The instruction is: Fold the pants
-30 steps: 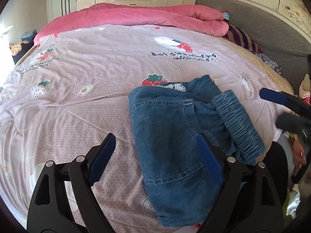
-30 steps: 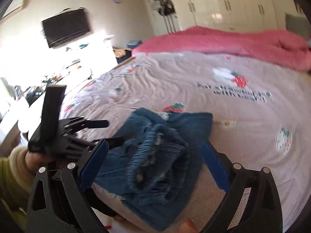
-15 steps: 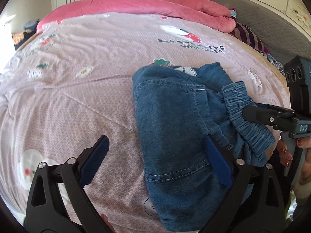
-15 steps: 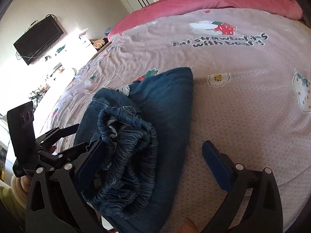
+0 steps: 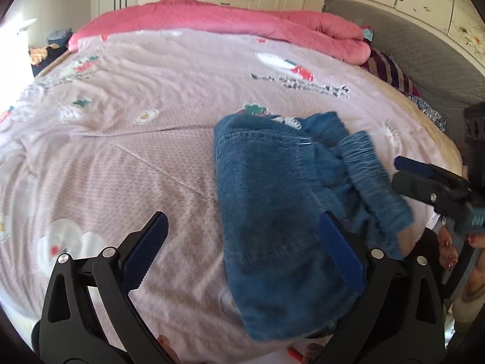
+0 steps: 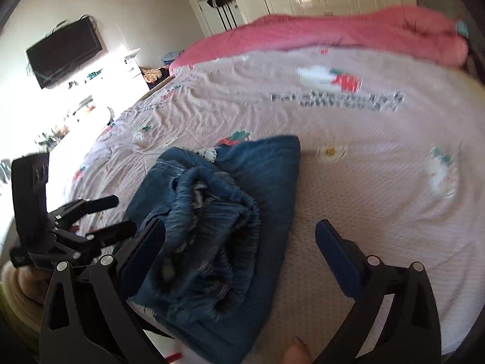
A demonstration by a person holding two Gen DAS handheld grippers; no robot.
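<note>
The blue denim pants (image 5: 272, 200) lie folded in a compact bundle on the pink strawberry-print bedsheet (image 5: 136, 151), near the bed's front edge. Their gathered elastic waistband (image 5: 372, 179) lies bunched on the right side. My left gripper (image 5: 245, 254) is open and empty, low over the bundle's left half. My right gripper (image 6: 239, 251) is open and empty, with the bunched waistband (image 6: 212, 212) between its fingers. Each gripper shows in the other's view: the right one (image 5: 430, 182) and the left one (image 6: 91, 221).
A rolled pink duvet (image 5: 230, 21) lies across the far side of the bed. A grey headboard (image 5: 424, 60) and a striped pillow (image 5: 391, 72) are at the right. White wardrobes stand behind. A wall TV (image 6: 65, 54) and a cluttered dresser are at the left.
Both grippers stay open and have drawn back a little from the bundle. The right gripper has tilted back up. The pants lie about as before.
</note>
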